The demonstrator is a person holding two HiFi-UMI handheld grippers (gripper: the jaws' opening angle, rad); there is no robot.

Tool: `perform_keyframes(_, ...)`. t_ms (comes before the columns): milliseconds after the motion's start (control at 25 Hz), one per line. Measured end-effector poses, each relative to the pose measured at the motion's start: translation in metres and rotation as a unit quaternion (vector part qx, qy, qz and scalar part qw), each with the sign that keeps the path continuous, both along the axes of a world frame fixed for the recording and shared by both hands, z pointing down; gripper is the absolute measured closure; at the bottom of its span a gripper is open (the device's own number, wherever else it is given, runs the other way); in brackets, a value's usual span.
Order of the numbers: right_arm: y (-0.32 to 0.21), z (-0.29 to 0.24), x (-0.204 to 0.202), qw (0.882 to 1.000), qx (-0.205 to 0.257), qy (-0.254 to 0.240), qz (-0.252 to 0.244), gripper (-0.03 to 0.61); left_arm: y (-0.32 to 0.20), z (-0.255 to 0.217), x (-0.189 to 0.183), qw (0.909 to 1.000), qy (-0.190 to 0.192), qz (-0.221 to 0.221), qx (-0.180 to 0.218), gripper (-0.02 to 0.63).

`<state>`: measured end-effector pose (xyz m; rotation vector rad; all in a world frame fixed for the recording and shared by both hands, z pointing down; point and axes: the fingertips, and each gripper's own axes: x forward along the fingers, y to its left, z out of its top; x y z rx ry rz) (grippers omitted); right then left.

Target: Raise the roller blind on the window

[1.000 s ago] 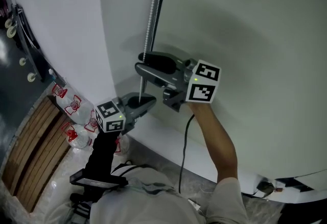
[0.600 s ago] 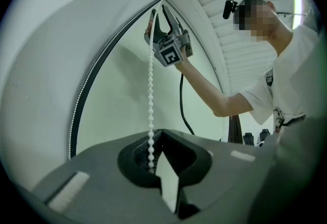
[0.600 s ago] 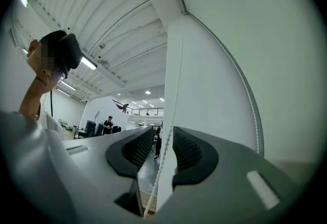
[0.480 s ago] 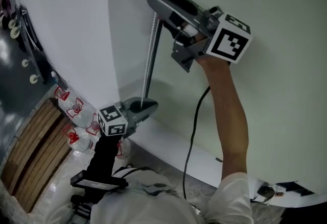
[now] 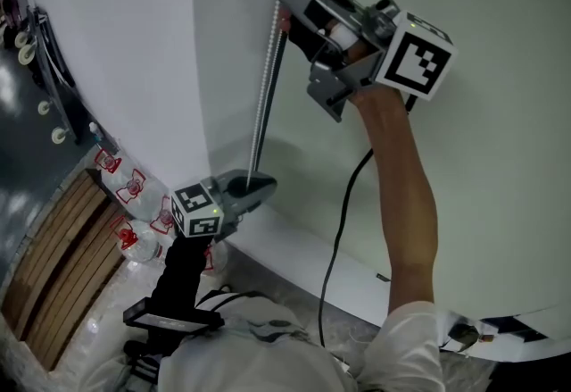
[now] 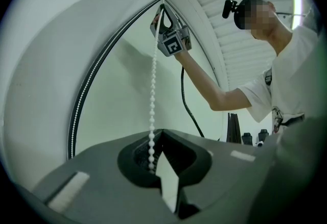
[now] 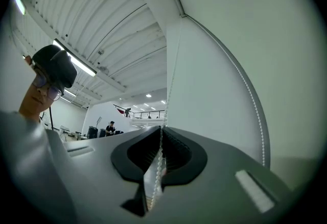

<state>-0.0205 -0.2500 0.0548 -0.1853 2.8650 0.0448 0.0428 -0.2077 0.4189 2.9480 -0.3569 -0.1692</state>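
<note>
Background: white wall (image 5: 116, 51) on the left, pale green roller blind (image 5: 482, 113) filling the window on the right, white sill (image 5: 312, 261) under it.
Floor clutter: water bottles (image 5: 125, 194) and wooden slats (image 5: 53, 265) at lower left, well apart from the work.
Task thing: bead chain (image 5: 265, 87) hangs along the blind's left edge, running straight from the upper grip to the lower one.
Left gripper (image 5: 259, 187): low, near the sill, pointing level. Its own view shows the bead chain (image 6: 152, 95) dropping into the hollow with the jaws together on it.
Right gripper (image 5: 284, 2): high on the chain, tilted slightly up, arm stretched overhead, cable (image 5: 335, 238) trailing down.
Right jaws: its own view shows the right gripper (image 7: 161, 139) with the chain (image 7: 162, 156) threaded through the gap and the jaws clamped on it.
Just changed: a second ago the right gripper sat just above the left one with its jaws apart. It has since climbed the chain to the top of the head view, and its jaws have just been closing, with the chain between them.
Left change: none to speak of, same spot, same grip.
Meaning: looks like a hand-over-hand re-grip, a fresh high hold ready for a downward pull.
Next, likely: left lets go, right hauls down.
Progress: blind fabric covers the whole window in view, so much of the raising seems left.
Risk: beads slipping through the pads if the pull is jerky.
</note>
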Motion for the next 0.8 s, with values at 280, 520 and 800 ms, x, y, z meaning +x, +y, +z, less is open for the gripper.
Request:
perform_keyframes(280,-0.004,0.005,0.000,1.000,-0.011,0.017,-0.002,0.563,-0.005,-0.014,0.002,0.9999,0.005,0.004,-0.011,0.615)
perform_keyframes(520,-0.001,0.053,0.001,0.999,-0.037,0.028,0.008,0.563,-0.001,-0.014,0.001,0.9999,0.007,0.008,-0.008,0.615)
perform_keyframes(800,0.003,0.100,-0.003,0.997,-0.056,0.044,0.012,0.563,-0.002,-0.013,0.001,0.9999,0.004,0.011,0.000,0.615)
